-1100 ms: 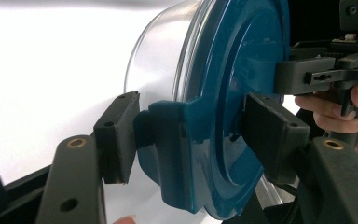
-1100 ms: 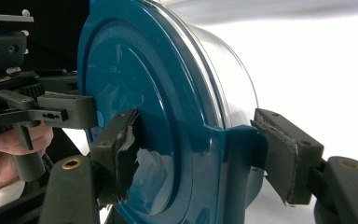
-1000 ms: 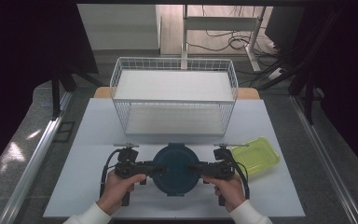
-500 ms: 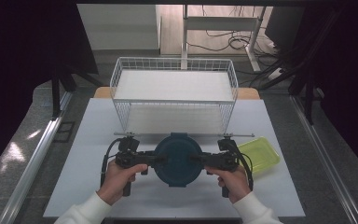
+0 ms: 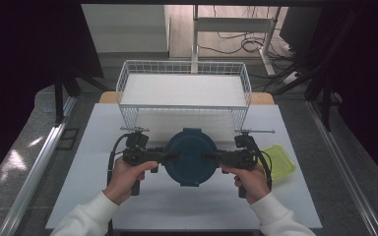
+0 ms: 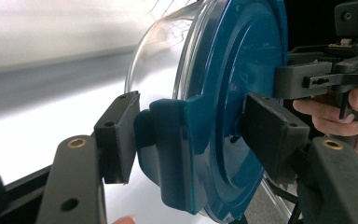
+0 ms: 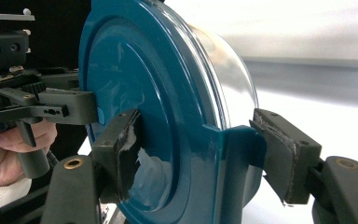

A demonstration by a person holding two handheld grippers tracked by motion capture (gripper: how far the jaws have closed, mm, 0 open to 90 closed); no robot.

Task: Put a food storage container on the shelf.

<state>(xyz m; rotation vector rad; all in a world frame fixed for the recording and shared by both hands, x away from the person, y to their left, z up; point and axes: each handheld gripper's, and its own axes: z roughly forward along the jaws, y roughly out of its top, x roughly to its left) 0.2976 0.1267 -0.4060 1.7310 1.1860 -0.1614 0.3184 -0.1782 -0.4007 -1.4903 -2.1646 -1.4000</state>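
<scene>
Gripping from opposite sides, the left gripper (image 5: 170, 156) and the right gripper (image 5: 211, 157) hold a round clear-walled container with a dark teal plastic lid (image 5: 191, 156) between them over the white table (image 5: 93, 147), near its front and in front of the white wire basket (image 5: 184, 91).

In the left gripper view, the left gripper (image 6: 191, 133) has its black fingers (image 6: 119, 135) spread on either side of one of the lid's teal side latches (image 6: 168, 149): one pad sits against the latch on the clear bowl's side, the other presses the lid's flat top face. The right gripper view shows the same on the far side, the right gripper (image 7: 209, 151) closed across the lid rim, one worn pad (image 7: 123, 156) on the lid's top face and the other (image 7: 284, 156) just at the outer edge of the opposite latch tab (image 7: 237, 154); whether that pad quite touches cannot be told.

A person's hand (image 5: 128, 177) holds the left tool and the other hand (image 5: 250, 181) the right, white sleeves at both wrists. A yellow-green rectangular plastic lid (image 5: 278, 160) lies on the table just beside the right gripper.

No brand, label or writing can be read on the lid or tools.
</scene>
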